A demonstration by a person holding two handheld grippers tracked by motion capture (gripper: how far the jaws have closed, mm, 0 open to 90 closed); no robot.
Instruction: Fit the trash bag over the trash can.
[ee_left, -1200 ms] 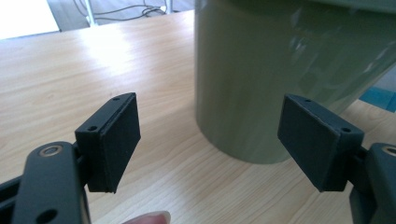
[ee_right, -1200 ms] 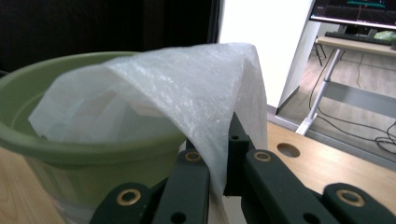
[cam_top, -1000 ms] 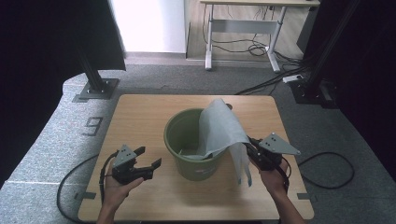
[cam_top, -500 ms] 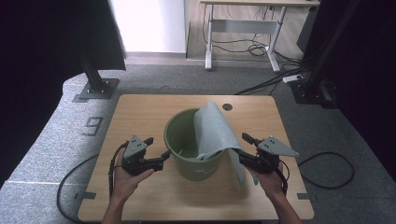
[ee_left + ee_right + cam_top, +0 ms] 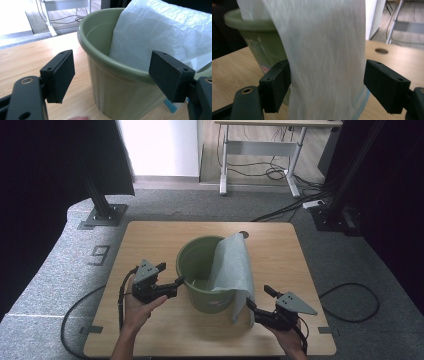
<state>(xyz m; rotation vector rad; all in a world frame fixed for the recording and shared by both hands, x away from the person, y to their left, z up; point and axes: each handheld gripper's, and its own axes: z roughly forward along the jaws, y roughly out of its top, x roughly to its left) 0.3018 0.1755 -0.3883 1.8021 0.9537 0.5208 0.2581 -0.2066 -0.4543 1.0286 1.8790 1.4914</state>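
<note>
On the table [image 5: 150, 237]: green bucket [image 5: 200, 285], pale bag [image 5: 232, 270] draped over its rim.
Bag: hangs down the bucket's outer wall.
Right gripper [image 5: 256, 304]: jaws just opened, spread wide; bag between them, unpinched.
Left gripper [image 5: 171, 274]: jaws spread beside the rim, holding nothing.

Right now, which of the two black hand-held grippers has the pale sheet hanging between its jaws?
The right gripper: the pale bag sheet draped over the green plastic bucket hangs between its open jaws. The left gripper faces the bucket's rim.

Bright daylight glares from the floor at upper left; dark curtains flank both sides. The hanging bag [image 5: 324, 62] looks motion-blurred.
</note>
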